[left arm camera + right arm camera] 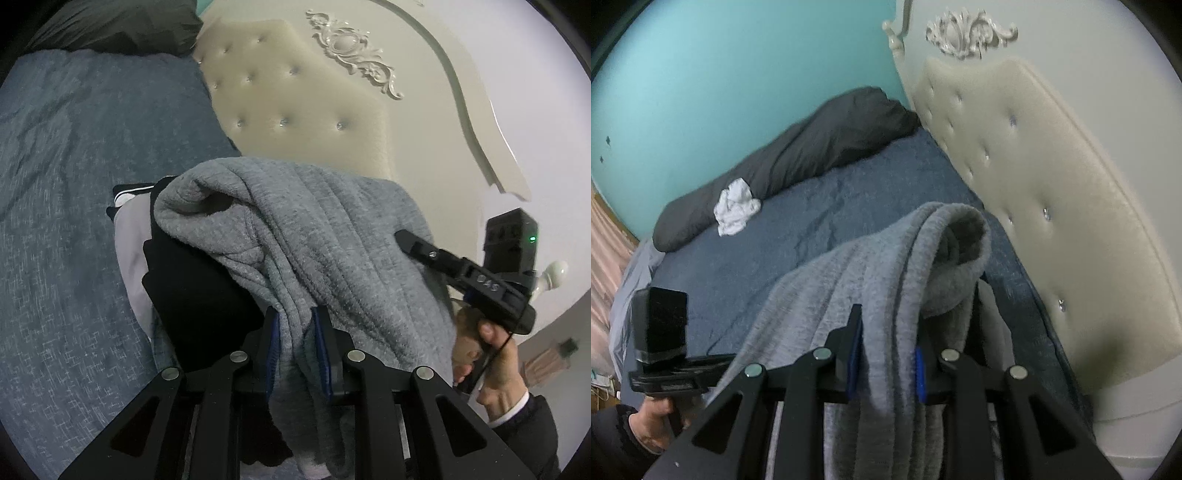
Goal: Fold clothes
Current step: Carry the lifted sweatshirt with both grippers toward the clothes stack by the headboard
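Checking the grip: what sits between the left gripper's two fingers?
A bunched fold of the grey fleece garment fills the gap in the left gripper, seen in the left wrist view.

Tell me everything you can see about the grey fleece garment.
The grey fleece garment is soft, fuzzy and ribbed with long seams. It is bunched in thick folds, one rolled opening showing. The left gripper and the right gripper both pinch it, holding it above the blue bedspread beside the tufted headboard.

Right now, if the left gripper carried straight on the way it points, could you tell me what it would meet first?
Probably the cream tufted headboard, beyond the grey fleece garment that the left gripper already clamps; depth is unclear.
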Tool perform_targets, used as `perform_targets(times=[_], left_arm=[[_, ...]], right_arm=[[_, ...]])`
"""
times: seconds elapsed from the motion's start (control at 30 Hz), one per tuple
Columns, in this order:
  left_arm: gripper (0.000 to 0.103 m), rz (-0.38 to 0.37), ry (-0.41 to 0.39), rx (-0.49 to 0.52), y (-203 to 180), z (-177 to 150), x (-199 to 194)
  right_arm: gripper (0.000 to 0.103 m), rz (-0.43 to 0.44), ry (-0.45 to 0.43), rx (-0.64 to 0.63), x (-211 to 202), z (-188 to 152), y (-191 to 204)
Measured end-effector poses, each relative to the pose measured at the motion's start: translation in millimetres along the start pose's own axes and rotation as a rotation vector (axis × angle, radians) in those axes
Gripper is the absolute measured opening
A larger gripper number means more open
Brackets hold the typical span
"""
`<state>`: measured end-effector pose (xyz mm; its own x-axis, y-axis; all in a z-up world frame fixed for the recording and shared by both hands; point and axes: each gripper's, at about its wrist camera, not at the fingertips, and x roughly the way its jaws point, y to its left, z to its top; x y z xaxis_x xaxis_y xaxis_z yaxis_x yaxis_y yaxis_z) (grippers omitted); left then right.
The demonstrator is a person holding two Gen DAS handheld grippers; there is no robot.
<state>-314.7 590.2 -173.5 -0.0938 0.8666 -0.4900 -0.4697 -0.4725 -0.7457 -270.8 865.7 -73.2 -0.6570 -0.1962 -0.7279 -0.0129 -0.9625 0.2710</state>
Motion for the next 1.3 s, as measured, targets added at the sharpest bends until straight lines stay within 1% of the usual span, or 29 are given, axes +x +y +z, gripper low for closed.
perform_targets(times=[0.13, 0.2, 0.3, 0.4, 0.5, 0.6, 0.63, 0.67, 0.77, 0.8, 0.87, 0.93, 1.03, 1.17, 1.23, 1.3], left_arm=[[0.02, 0.004, -0.012, -0.003, -6.8, -4.1, -3.1], [0.02, 0.01, -0.016, -0.008, -11.5, -5.7, -2.8], [0.02, 0.03, -0.024, 0.017, -21.4, -5.9, -2.7], [0.021, 0.05, -0.019, 0.024, -22.1, -6.4, -0.5], [0.021, 0.058, -0.006, 0.021, -15.5, -6.1, -0.5], [0.023, 0.043, -0.003, 0.026, -12.1, -3.4, -7.5], [0.023, 0.042, -0.008, 0.031, -13.2, -2.0, -11.7], [0.023, 0.043, -0.017, 0.04, -15.3, 0.2, -16.4], [0.026, 0.06, -0.066, 0.079, -26.9, 10.5, -33.1], [0.028, 0.064, -0.077, 0.095, -31.7, 14.0, -36.6], [0.03, 0.063, -0.079, 0.136, -45.1, 21.5, -36.9], [0.03, 0.065, -0.069, 0.18, -59.2, 26.6, -31.6], [0.03, 0.083, -0.044, 0.248, -78.9, 29.9, -17.6], [0.028, 0.15, 0.012, 0.29, -83.4, 22.1, 3.1], [0.029, 0.176, 0.034, 0.298, -78.0, 15.4, 9.5], [0.03, 0.192, 0.041, 0.302, -68.8, 10.2, 13.1]], right_arm=[[0.024, 0.011, 0.001, 0.021, -0.4, 0.1, -6.5], [0.024, 0.003, 0.013, 0.014, -2.2, 2.0, -5.8], [0.024, -0.009, 0.017, -0.007, -3.9, 9.5, -1.3], [0.024, -0.01, 0.021, -0.029, -4.3, 14.7, 1.3], [0.024, -0.02, 0.043, -0.022, 6.6, 9.2, -1.9], [0.028, -0.031, 0.042, 0.001, 6.7, 4.4, -8.2], [0.034, -0.035, 0.041, 0.009, 6.8, 2.8, -10.2], [0.036, -0.039, 0.041, 0.016, 6.6, 1.3, -12.2], [0.037, -0.083, -0.003, 0.008, -11.5, 4.0, -11.6], [0.037, -0.081, -0.018, 0.012, -17.4, 4.7, -11.5], [0.041, -0.089, -0.049, 0.017, -29.8, 4.8, -10.5], [0.041, -0.105, -0.075, 0.005, -40.8, 2.8, -6.8], [0.04, -0.06, -0.135, -0.014, -61.2, -7.1, 6.1], [0.02, -0.024, -0.122, -0.088, -60.6, -24.1, 28.4], [0.014, -0.036, -0.082, -0.098, -49.5, -33.7, 29.6], [0.01, -0.055, -0.056, -0.078, -35.1, -41.6, 22.7]])
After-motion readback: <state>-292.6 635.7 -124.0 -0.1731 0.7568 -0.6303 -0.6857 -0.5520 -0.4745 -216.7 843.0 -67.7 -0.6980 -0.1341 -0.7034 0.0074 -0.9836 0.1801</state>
